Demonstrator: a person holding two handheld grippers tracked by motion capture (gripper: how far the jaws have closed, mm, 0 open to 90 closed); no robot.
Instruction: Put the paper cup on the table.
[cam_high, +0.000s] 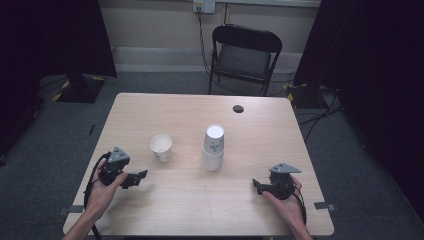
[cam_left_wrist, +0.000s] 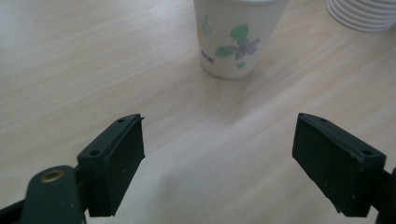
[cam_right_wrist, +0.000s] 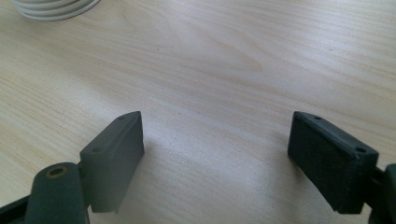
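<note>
**Both grippers parked wide and empty, cups waiting mid-table**

High view: the stack of cups (cam_high: 213, 148) stands upside down near the middle of the wooden table (cam_high: 165, 210); take it as the landmark. A single upright cup (cam_high: 161, 147) sits just to its left, apart from it. The left gripper (cam_high: 134, 179) rests nearer the person than the stack and to its left; the right gripper (cam_high: 260, 186) rests nearer the person and to its right. Both point inward toward the stack, probably a ready stance. A small dark round mark (cam_high: 238, 108) lies beyond the stack, and a folding chair (cam_high: 244, 56) stands past the table's far edge.

Left gripper view: the jaws are spread wide with nothing between them. The flower-printed single cup (cam_left_wrist: 237, 37) stands ahead, and the stack's rims (cam_left_wrist: 362, 14) show at the upper right.

Right gripper view: jaws likewise wide apart over bare wood, holding nothing; the stack's rims (cam_right_wrist: 55, 8) peek in at the upper left.
</note>
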